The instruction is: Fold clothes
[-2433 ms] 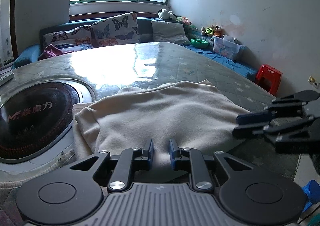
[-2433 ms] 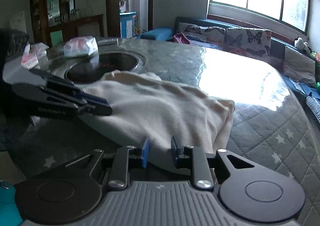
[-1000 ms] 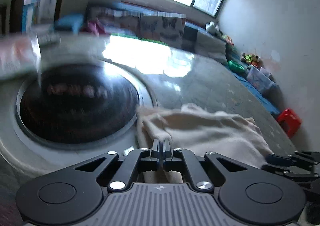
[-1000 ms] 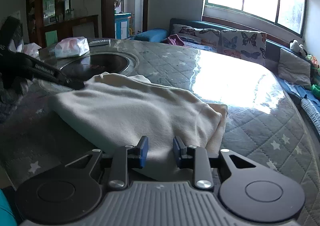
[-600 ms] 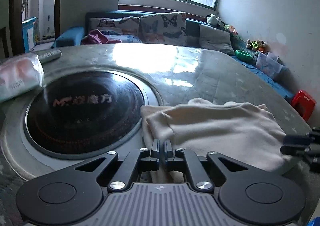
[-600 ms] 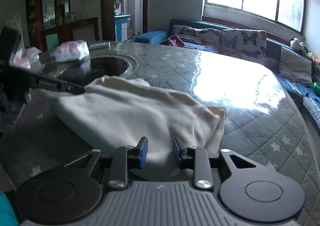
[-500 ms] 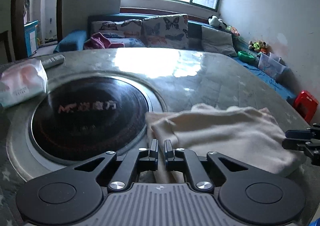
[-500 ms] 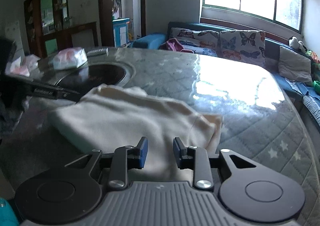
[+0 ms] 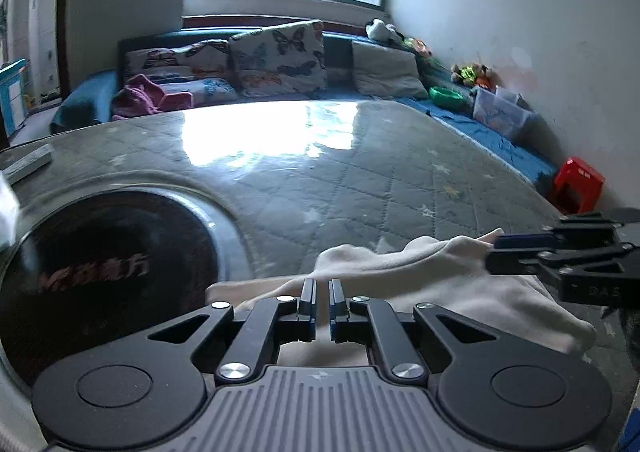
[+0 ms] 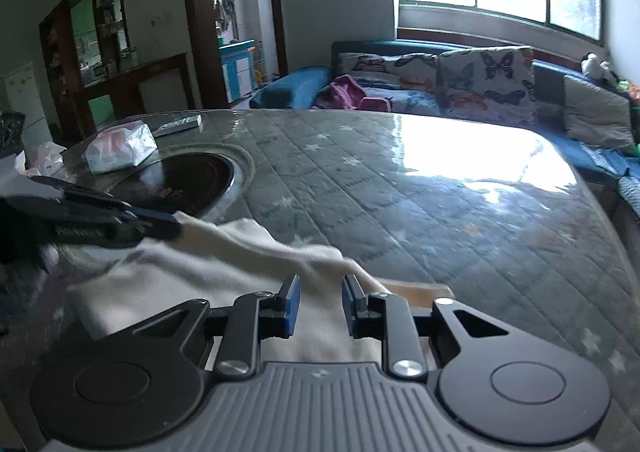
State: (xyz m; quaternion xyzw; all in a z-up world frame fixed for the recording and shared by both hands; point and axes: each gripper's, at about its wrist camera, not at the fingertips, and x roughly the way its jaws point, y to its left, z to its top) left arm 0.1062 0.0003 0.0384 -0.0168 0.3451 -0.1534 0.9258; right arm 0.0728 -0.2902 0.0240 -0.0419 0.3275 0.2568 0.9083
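A cream garment [image 9: 440,284] lies at the near edge of the quilted grey table [image 9: 360,180]. My left gripper [image 9: 322,292] is shut on its left end, with only a thin slit between the pads. The right wrist view shows that gripper [image 10: 172,226] holding a raised corner of the garment [image 10: 224,264]. My right gripper [image 10: 320,292] grips a thick fold at the right end, so its jaws stay a little apart. It shows in the left wrist view as the right gripper [image 9: 492,252] with cloth at its tip. The cloth forms a lifted ridge between both grippers.
A round black cooktop [image 9: 100,264] is set into the table to the left of the garment. Beyond it lie a tissue pack [image 10: 120,148] and a remote [image 10: 178,124]. A sofa with butterfly cushions [image 9: 276,56] lines the far side, and a red stool [image 9: 576,184] stands by the right wall.
The garment lay flat a second ago; its near edge is now raised between both grippers. The left gripper swung back rightward from the cooktop side. The right jaws narrowed slightly on the fold.
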